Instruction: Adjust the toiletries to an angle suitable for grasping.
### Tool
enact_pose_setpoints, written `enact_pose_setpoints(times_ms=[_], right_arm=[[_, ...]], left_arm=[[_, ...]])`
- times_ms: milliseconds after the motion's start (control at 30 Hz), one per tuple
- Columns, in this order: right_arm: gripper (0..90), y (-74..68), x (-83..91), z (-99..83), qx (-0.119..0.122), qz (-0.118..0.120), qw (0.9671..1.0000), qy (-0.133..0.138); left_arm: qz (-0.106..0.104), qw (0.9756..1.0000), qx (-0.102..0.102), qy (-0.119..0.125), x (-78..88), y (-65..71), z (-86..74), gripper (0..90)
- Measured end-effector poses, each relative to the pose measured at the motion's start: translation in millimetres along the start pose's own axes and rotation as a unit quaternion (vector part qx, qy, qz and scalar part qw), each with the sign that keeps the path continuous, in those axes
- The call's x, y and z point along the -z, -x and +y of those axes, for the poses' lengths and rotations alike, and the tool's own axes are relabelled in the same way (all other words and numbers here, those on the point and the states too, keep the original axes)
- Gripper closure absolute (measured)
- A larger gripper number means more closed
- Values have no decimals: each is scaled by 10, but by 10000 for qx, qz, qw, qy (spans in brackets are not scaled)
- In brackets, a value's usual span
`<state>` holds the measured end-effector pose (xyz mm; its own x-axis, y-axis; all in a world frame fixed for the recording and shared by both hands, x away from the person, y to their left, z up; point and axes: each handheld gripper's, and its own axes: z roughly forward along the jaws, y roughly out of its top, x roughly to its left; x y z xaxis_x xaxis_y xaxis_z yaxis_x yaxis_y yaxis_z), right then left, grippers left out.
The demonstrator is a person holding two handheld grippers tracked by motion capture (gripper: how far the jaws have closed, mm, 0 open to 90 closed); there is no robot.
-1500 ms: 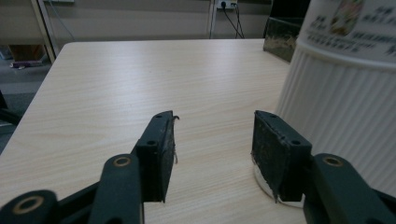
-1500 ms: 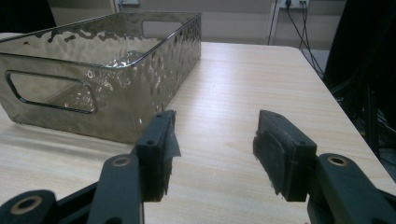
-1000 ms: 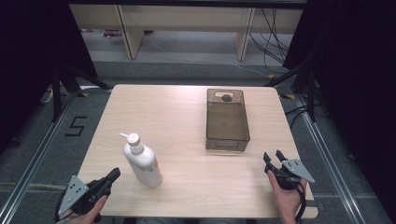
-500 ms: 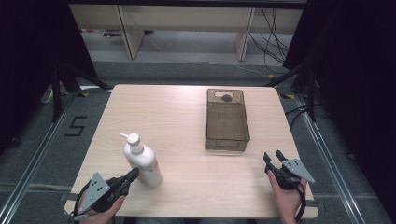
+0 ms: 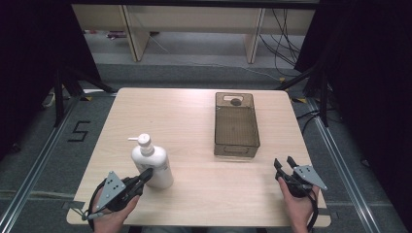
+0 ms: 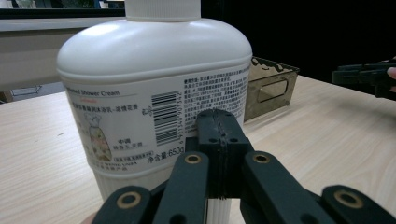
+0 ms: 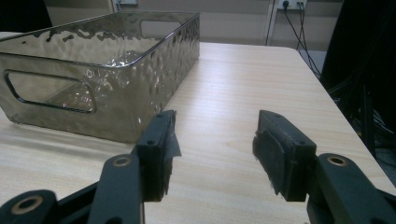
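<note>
high view: shower cream bottle (image 5: 153,162) upright near front left of table (image 5: 194,121), pump on top. left gripper (image 5: 144,174) at its base, jaws together, nothing held. right gripper (image 5: 284,164) at front right, jaws apart, empty.

left gripper view: bottle (image 6: 154,84) close ahead; smooth plastic, likely heavy, slippery; grip flat-sided body low.

right gripper view: tinted plastic bin (image 7: 102,70) ahead, left.

overhead view and both close views share the table (image 5: 194,116)
</note>
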<state>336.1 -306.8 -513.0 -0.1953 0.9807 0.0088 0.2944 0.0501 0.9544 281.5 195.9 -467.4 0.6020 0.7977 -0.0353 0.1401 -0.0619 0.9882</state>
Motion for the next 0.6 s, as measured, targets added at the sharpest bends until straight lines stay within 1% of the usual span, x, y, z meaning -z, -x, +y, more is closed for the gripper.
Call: enact_pose_setpoints(times_ms=[33,133,167,233,267,300,333,367,400,433,467,500,533,567,600], right_arm=[[484,6,-5,-1,33,-44,10000,44],[483,8,-3,-2,54,-78,9999,50],[483,0,1,-4,-27,-71,10000,62],[483,0,1,-4,-31,-65,10000,66],[483,0,1,-4,-31,-65,10000,66],[482,13,4,-3,57,-81,9999,88],[481,0,4,-5,-27,-55,10000,78],[479,1,9,-5,-22,-62,10000,55],[475,5,12,-4,6,-64,10000,52],[475,5,12,-4,6,-64,10000,52],[472,13,11,-2,57,-77,9999,67],[467,15,10,-1,39,-47,10000,70],[463,15,10,-1,19,-54,10000,72],[458,6,1,-5,-107,74,9999,67],[455,10,6,-7,-100,-2,9999,36]], left_arm=[[17,10000,0,-22,-52,3,13,892],[14,10000,-11,2,-100,3,20,891],[36,10000,-11,-32,-140,8,32,889],[28,10000,-33,-19,-156,6,36,886],[2,10000,-19,46,-175,7,35,886],[35,10000,-21,-15,-168,11,44,882],[26,10000,-11,25,-174,15,44,877],[9,10000,5,71,-177,17,42,871],[45,10000,20,13,-159,23,46,854],[59,10000,14,26,-148,24,45,854],[52,9999,60,83,-139,32,42,843],[91,9999,64,50,-108,41,49,827],[98,9998,122,140,-92,57,51,806],[132,9996,178,184,-59,79,59,784],[197,9993,208,221,-17,105,75,758]])
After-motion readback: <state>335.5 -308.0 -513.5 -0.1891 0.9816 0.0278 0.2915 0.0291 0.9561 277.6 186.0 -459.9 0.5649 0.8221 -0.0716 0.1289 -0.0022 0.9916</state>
